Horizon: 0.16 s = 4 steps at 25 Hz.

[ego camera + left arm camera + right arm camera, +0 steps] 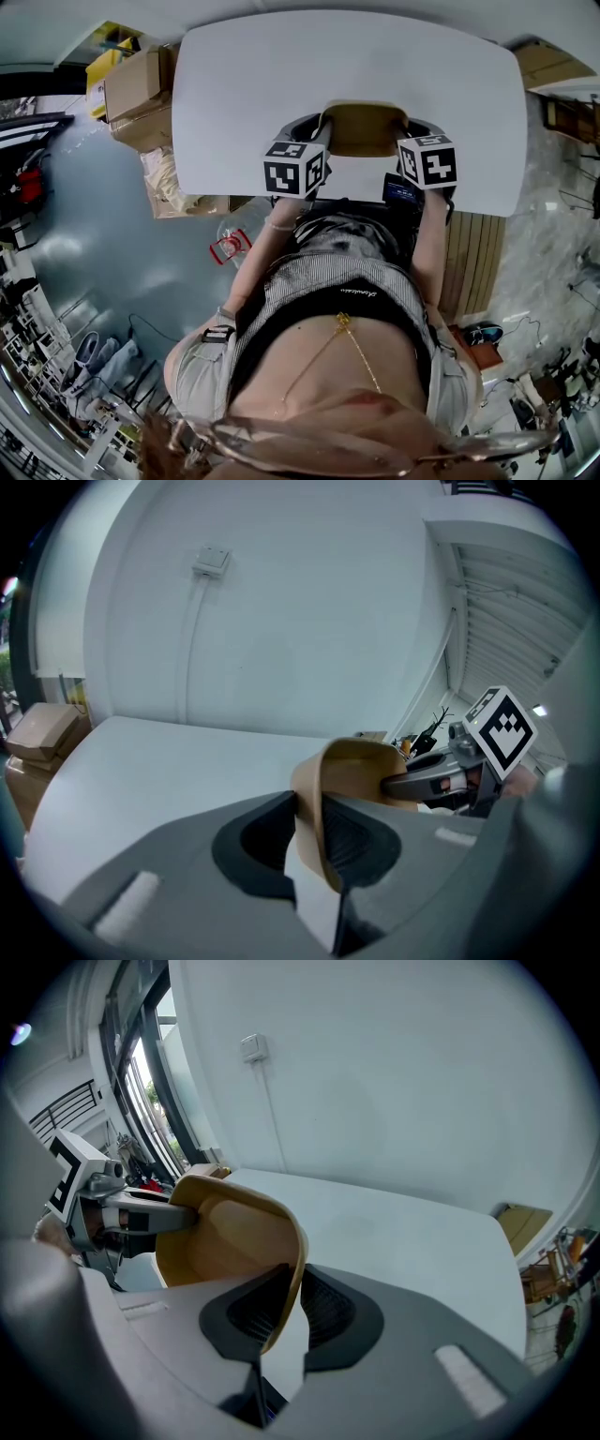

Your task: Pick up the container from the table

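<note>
A tan, bowl-like container [364, 129] is held between both grippers at the near edge of the white table [347, 66]. My left gripper [323, 129] is shut on the container's left rim, and in the left gripper view its jaws [309, 817] pinch the thin wall of the container [356, 766]. On the opposite rim my right gripper [410, 129] is shut, clamping the container [225, 1237] between its dark pads [292, 1288]. Each gripper shows in the other's view, the right gripper [441, 780] and the left gripper [141, 1215]. Whether the container's base touches the table I cannot tell.
Cardboard boxes [141, 89] stand off the table's left side, and a slatted wooden panel [473, 262] leans at its right. A wall socket [211, 562] sits on the white wall behind the table. A red-rimmed object [230, 247] lies on the floor at left.
</note>
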Tool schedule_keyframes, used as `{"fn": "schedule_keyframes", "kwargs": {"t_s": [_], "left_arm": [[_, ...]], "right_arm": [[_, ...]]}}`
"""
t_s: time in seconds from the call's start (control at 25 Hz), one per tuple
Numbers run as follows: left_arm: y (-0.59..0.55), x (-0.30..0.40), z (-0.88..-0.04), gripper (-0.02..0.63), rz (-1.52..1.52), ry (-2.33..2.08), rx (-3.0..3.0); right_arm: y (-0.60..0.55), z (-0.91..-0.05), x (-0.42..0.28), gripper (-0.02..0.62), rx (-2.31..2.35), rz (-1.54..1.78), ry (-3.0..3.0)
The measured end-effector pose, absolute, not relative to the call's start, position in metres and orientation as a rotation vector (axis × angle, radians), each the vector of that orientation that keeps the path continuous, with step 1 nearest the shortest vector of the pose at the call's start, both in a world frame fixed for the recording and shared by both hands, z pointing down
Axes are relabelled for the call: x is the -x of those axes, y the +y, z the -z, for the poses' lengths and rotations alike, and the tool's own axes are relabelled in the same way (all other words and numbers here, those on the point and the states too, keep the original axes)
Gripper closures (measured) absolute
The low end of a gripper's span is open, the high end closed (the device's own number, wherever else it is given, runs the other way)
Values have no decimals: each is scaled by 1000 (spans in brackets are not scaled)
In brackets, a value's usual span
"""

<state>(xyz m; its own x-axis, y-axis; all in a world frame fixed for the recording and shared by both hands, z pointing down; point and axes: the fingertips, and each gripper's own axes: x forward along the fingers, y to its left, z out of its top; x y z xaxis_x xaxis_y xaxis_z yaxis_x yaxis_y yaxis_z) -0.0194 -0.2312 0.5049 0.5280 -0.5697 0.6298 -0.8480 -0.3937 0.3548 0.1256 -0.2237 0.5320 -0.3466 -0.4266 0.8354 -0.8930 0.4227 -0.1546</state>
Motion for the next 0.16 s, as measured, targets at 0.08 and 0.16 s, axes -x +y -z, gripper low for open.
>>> {"fn": "schedule_keyframes", "kwargs": {"t_s": [0.08,0.16], "left_arm": [[-231,19,-505,556,-548,-1144,-2111],[-232,18,-505,556,-549,-1142,-2112]], "right_arm": [[-224,-532,-126,528,-1115,-810,-1942],[-224,-533,-126,528,-1114,-811,-1941]]}}
